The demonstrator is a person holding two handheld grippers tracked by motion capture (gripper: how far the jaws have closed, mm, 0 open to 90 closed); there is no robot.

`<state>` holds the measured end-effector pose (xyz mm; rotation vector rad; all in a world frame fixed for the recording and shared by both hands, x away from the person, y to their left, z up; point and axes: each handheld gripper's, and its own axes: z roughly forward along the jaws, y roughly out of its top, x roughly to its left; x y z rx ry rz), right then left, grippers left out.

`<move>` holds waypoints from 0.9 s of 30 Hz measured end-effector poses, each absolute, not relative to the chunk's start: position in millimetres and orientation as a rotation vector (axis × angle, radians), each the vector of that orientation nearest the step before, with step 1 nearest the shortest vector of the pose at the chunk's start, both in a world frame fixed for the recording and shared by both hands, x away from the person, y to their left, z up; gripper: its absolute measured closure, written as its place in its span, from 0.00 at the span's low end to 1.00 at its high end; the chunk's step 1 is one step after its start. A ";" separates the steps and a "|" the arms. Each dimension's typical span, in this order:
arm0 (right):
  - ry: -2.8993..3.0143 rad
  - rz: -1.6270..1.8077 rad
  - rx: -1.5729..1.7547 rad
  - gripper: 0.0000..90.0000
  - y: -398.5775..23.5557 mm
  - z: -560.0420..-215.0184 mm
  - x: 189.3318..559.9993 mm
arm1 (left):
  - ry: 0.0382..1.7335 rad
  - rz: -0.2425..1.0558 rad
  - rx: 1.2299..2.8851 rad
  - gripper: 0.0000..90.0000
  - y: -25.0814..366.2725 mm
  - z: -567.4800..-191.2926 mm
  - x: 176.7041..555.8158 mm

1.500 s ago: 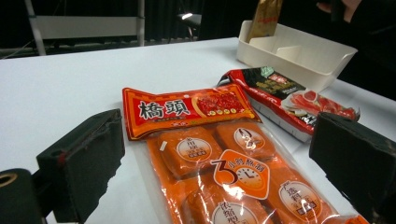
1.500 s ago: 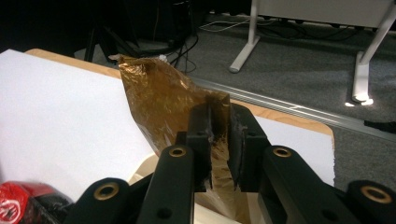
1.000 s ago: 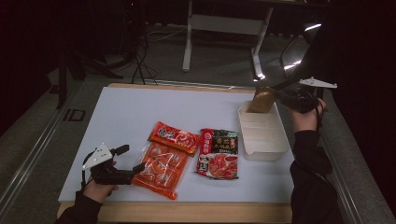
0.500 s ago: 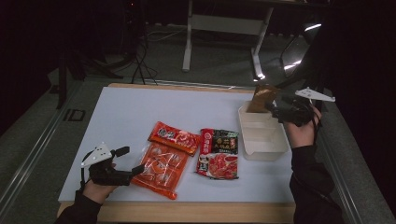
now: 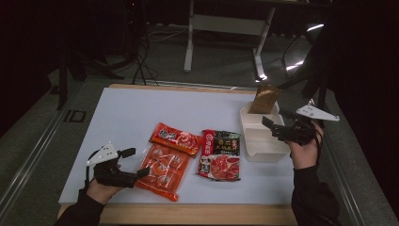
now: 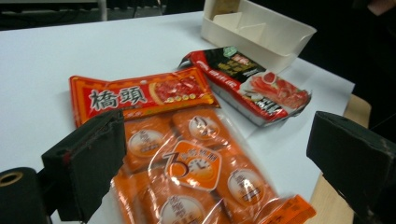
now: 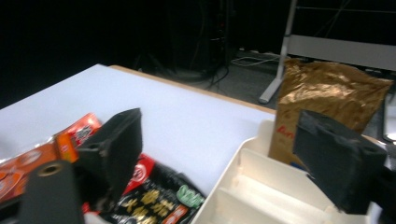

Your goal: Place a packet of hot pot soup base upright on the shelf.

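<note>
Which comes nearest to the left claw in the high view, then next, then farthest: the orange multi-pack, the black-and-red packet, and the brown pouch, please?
1. Orange multi-pack: right at the left claw, at the table's near left.
2. Black-and-red packet: mid-table, to the right of the orange one.
3. Brown pouch: standing in the far end of the white divided box, far right.

Brown pouch [image 7: 327,100]: crinkled foil-like film, dull metallic sheen. Divided tray [image 5: 263,141]: cream plastic, smooth, matt to satin. Large orange pack [image 6: 201,177]: clear glossy plastic film, wrinkled, strong glare. Red sachet [image 6: 140,95]: glossy printed film, flatter. Black-and-red pack [image 6: 247,81]: glossy film with creased edges. Table top [image 5: 141,113]: smooth matt white sheet; front edge [image 5: 197,214] looks like bare light wood. Left gripper [image 6: 229,158] jaw pads: black, rough, foam-like, matt. Right gripper [image 7: 233,154] pads: same; its top plate reads as light grey matt plastic in the high view.
</note>
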<state>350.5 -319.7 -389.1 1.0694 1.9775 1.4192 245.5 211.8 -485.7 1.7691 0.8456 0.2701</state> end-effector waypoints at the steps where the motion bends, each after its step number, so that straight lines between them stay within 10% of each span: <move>1: 1.990 1.416 1.060 0.20 -318.9 -389.6 347.8 | 0.846 0.270 1.769 0.06 211.8 -485.7 245.5; 27: 2.063 1.529 0.903 0.15 -300.9 -397.6 271.8 | 0.786 0.192 1.862 0.09 156.5 -466.8 283.6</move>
